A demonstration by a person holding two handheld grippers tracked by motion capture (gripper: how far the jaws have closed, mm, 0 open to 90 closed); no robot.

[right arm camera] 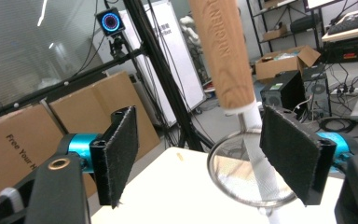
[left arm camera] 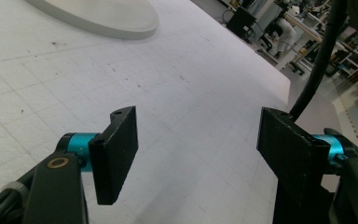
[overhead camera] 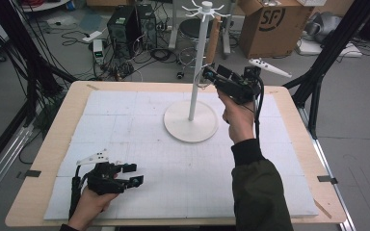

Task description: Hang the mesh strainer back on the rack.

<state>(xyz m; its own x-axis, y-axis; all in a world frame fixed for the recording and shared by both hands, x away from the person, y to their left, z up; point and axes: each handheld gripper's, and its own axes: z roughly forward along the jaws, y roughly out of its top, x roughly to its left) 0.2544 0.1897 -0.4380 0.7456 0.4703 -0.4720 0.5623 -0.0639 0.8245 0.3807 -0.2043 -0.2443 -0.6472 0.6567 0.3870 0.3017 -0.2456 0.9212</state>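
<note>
Nearest you, your left gripper point(overhead camera: 127, 174) rests low on the white mat point(overhead camera: 125, 125) at the front left corner, its jaws spread wide with nothing between them. In the left gripper view there is only bare mat between the two black pads point(left arm camera: 119, 151). It looks parked there to stay out of the way while the other hand works.

Farther in, your right hand point(overhead camera: 238, 120) is raised beside the white hanging stand point(overhead camera: 191, 120), whose round base sits on the mat just beyond the middle. Your right gripper point(overhead camera: 211, 73) points toward the stand's pole at about mid-height. Its jaws stand apart. The right gripper view shows why it is up there: a small wire-mesh strainer with a wooden handle point(right arm camera: 223, 51) hangs just ahead of the pads, handle upward and mesh ring point(right arm camera: 247, 170) below, close against the white pole. The strainer lies between the lines of the two pads, but neither pad touches it.

It appears to hang from one of the hooks at the stand's crown point(overhead camera: 204, 8), bearing its own weight. Judging from that, the hanging is done, and a straight pull back should clear it without knocking the ring.
</note>
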